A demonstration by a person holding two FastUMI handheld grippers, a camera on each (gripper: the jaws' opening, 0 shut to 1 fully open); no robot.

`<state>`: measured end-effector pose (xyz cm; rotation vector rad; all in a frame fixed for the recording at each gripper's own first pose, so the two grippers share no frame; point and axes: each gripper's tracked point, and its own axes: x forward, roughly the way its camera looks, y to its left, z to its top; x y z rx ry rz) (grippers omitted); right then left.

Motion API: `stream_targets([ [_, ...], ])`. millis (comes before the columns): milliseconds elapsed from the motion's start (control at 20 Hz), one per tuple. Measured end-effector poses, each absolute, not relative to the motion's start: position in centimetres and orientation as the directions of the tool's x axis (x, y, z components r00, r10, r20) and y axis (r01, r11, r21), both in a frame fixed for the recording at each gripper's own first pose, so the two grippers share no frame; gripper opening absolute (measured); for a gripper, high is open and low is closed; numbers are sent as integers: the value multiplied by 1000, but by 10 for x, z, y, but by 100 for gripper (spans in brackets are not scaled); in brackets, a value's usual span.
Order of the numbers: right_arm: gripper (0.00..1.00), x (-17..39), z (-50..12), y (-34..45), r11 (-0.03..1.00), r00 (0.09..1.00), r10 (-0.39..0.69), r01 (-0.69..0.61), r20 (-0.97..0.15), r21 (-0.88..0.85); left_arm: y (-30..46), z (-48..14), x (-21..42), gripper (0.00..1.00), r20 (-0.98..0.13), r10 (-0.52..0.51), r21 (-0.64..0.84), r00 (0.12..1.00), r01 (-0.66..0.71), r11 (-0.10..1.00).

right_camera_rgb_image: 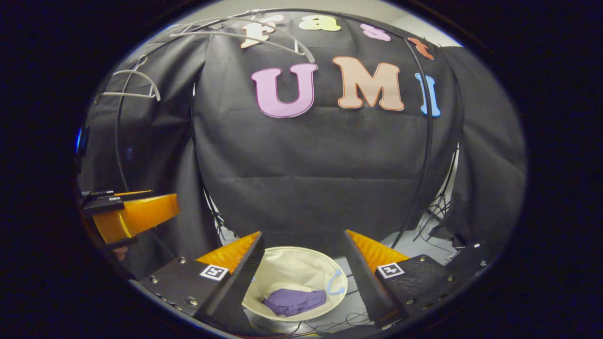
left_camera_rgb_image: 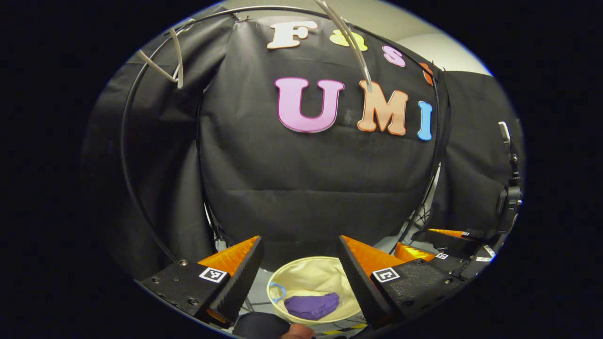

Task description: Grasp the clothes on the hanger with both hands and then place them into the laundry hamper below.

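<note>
Both my grippers were spread wide and held nothing. In the left gripper view my left gripper (left_camera_rgb_image: pixel 299 270) hung above the laundry hamper (left_camera_rgb_image: pixel 301 275), and the purple clothes (left_camera_rgb_image: pixel 313 305) lay already on its bottom, between and below my fingers. In the right gripper view my right gripper (right_camera_rgb_image: pixel 301 270) stood in the same way over the hamper, with the clothes low between its fingers. The white hangers (right_camera_rgb_image: pixel 136 84) on the black rail (right_camera_rgb_image: pixel 426 141) were bare. I judged that the placing was done, so the step in hand was to draw away well: lift both grippers straight up, keep them spread, and not catch the hamper's rim or the blue handle (right_camera_rgb_image: pixel 335 281).
</note>
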<state>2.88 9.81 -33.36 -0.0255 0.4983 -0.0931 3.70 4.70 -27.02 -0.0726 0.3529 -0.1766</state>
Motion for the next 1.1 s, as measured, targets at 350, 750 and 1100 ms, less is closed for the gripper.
stream_targets([
  [350, 99, 53, -283, 80, 992, 911, -127, 118, -393, -46, 53, -232, 53, 96, -280, -144, -75, 949, 128, 989],
  [750, 97, 62, -218, 80, 989, 949, -148, 134, -278, -70, 63, -171, 45, 96, -188, -128, -88, 974, 114, 990],
  [1100, 100, 43, -140, 98, 990, 978, -120, 106, -171, -91, 76, -117, 28, 92, -143, -99, -55, 985, 92, 994],
])
